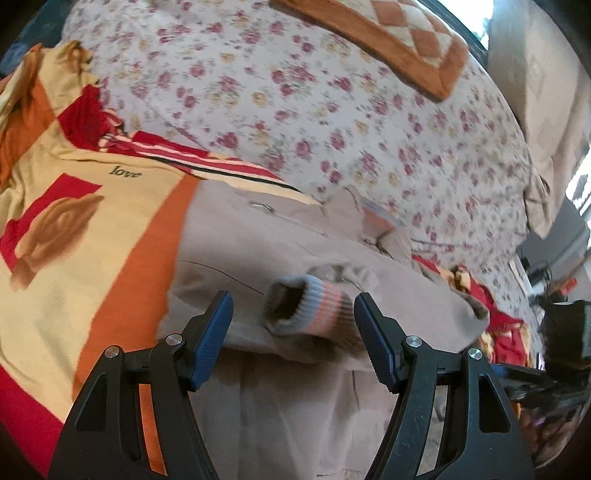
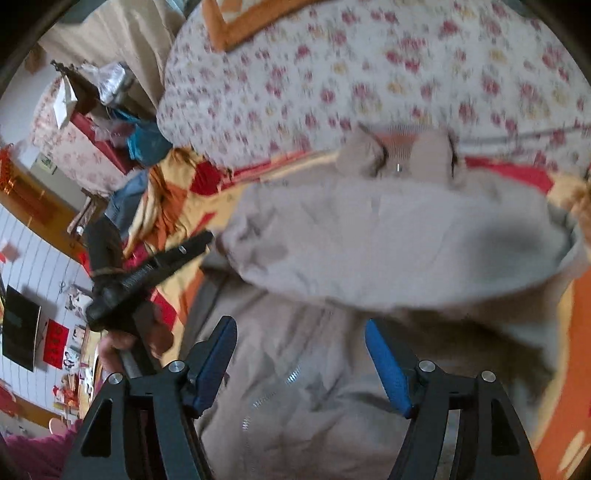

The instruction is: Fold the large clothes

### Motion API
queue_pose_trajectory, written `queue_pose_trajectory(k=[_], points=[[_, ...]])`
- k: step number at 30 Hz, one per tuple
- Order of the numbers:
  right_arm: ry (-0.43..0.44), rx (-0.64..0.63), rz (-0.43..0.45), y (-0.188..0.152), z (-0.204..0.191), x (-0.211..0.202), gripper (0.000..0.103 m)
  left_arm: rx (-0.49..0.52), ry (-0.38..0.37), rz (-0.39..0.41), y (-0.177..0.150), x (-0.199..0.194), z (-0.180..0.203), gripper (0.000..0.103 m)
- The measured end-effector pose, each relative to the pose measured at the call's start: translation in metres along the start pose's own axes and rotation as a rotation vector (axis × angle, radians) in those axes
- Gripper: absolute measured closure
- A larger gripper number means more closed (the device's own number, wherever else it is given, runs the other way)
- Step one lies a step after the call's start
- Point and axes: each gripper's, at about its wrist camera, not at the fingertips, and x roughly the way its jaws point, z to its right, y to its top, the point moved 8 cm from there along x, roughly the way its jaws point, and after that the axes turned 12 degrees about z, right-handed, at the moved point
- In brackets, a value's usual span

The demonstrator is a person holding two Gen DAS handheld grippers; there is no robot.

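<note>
left wrist view: both claws (image 1: 293,325) (image 2: 301,350) agape, beige jacket (image 1: 258,243) lengthwise ahead, striped cuff (image 1: 314,310) mouth leftward

I get soft daylight from the window (image 1: 469,14) at top right; motion blur smears the jacket (image 2: 388,236), and both views bend and darken at the edges.

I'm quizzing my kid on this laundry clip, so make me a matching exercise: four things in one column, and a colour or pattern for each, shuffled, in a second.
Things:
1. jacket
2. sleeve cuff
3. quilt
4. claw pads

Looks:
A. blue
B. white with small red flowers
C. plain beige
D. grey and pink stripes

Pairs: 1-C, 2-D, 3-B, 4-A
</note>
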Motion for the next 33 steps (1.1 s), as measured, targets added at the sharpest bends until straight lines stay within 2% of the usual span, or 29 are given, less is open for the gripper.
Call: queue_pose_trajectory(k=[3,7,10,11,13,17,18,20,26,30,33], points=[[-0.006,0.048,-0.015,-0.013,0.01,0.017,0.034,0.012,0.003,-0.025,-0.006,0.008,0.003,0.035],[0.003,0.173,0.051,-0.004,0.03,0.029,0.034,-0.006,-0.032,-0.033,-0.01,0.016,0.006,0.035],[0.052,0.256,0.099,0.007,0.036,0.033,0.051,-0.014,-0.06,-0.035,-0.009,0.021,0.01,0.037],[0.054,0.267,0.107,0.01,0.038,0.035,0.06,-0.015,-0.063,-0.033,-0.008,0.023,0.01,0.042],[0.039,0.277,0.102,0.012,0.042,0.043,0.069,-0.013,-0.065,-0.035,-0.007,0.026,0.011,0.052],[0.022,0.264,0.122,0.017,0.041,0.04,0.088,-0.003,-0.043,-0.046,-0.005,0.031,0.008,0.088],[0.025,0.248,0.136,0.019,0.037,0.034,0.09,-0.011,-0.047,-0.055,-0.005,0.03,0.008,0.089],[0.031,0.216,0.148,0.021,0.031,0.026,0.093,-0.034,-0.076,-0.09,-0.007,0.025,0.011,0.094],[0.11,0.144,0.138,0.025,0.009,0.004,0.096,-0.054,-0.213,-0.132,-0.013,0.0,0.035,0.095],[0.063,0.091,0.131,0.038,0.006,0.013,0.096,-0.057,-0.152,-0.113,-0.008,0.005,0.023,0.095],[0.12,0.119,0.067,0.028,-0.005,0.025,0.093,-0.081,-0.131,-0.106,-0.004,0.007,0.012,0.095]])
